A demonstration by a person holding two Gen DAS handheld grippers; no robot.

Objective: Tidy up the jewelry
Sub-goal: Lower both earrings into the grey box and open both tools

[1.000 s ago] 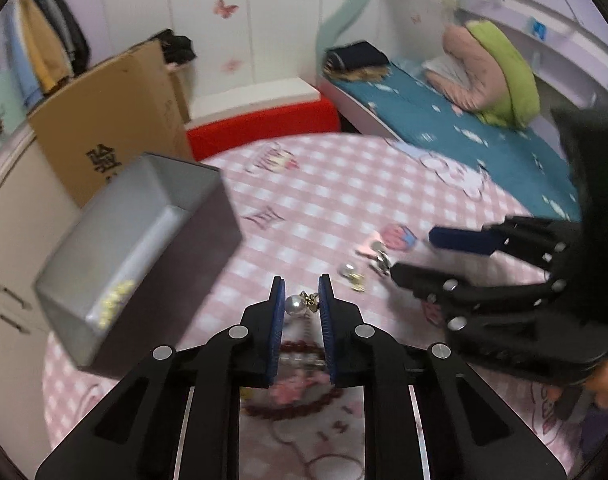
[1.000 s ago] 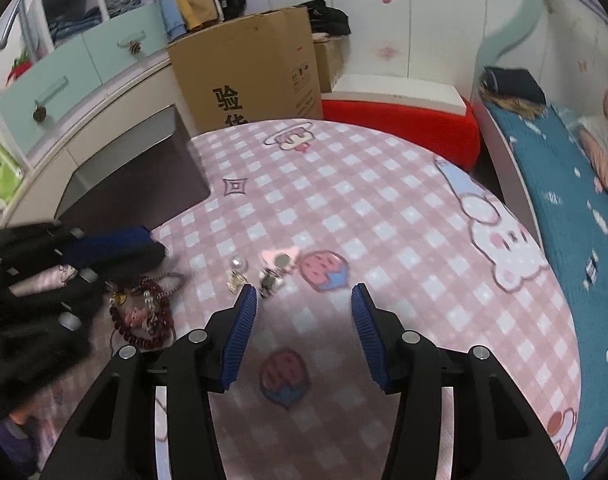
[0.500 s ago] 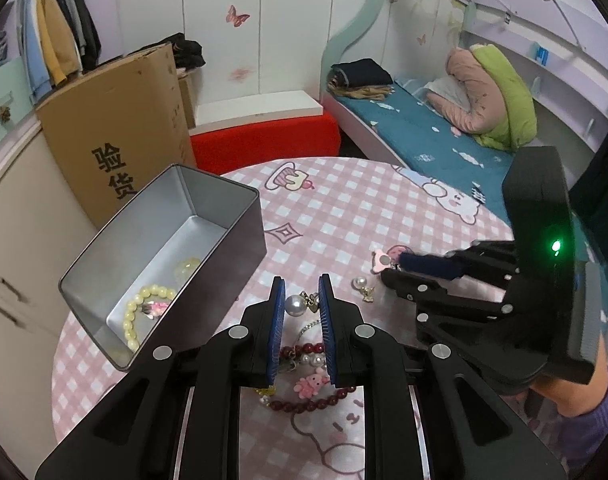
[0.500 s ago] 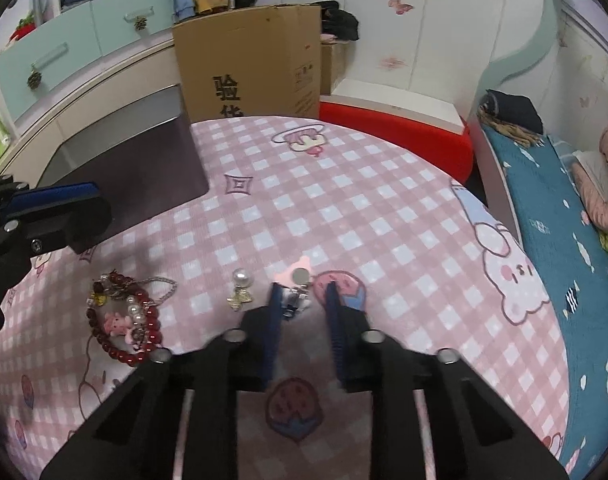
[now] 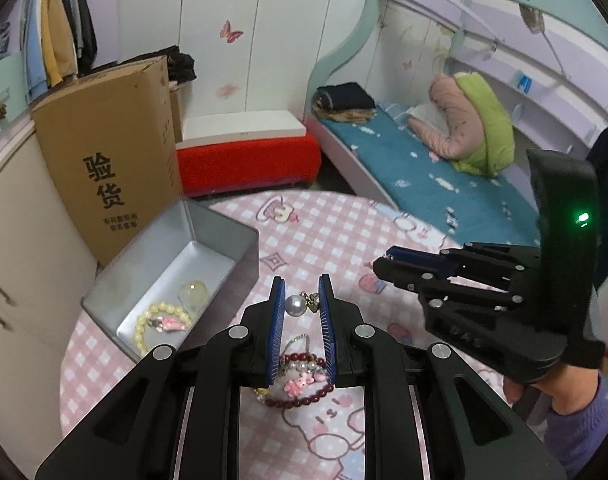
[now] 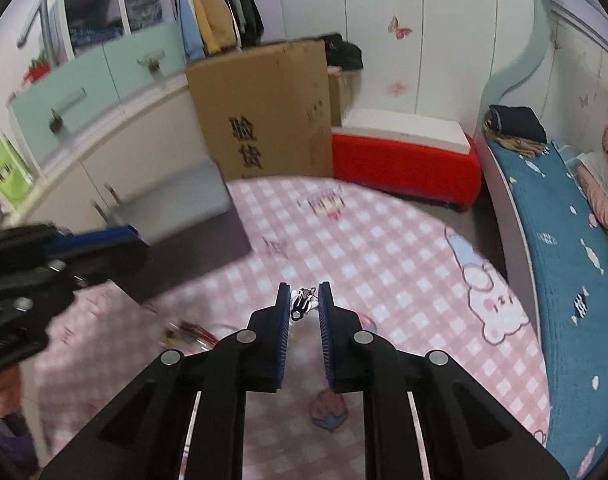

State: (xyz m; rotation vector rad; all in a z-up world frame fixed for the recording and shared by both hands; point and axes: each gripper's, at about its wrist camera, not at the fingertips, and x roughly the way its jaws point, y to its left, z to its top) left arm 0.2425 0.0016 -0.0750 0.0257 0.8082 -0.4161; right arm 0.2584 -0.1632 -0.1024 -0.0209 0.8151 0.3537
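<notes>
Your left tool (image 5: 300, 304) is clamped on a pearl earring (image 5: 295, 305) above the pink checked worktop (image 5: 336, 240); your right tool (image 6: 304, 304) pinches a small silver clip (image 6: 302, 303). Beside them, the metal tin (image 5: 207, 248) holds a cream bead bracelet (image 5: 159, 322).

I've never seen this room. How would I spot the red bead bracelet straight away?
Find the round table with the pink checked cloth, then the open silver tin on it. The red bead bracelet lies on the cloth beside the tin, not inside it. Its beads are dark red with a small pink charm, unlike the pale yellow bead bracelet in the tin.
</notes>
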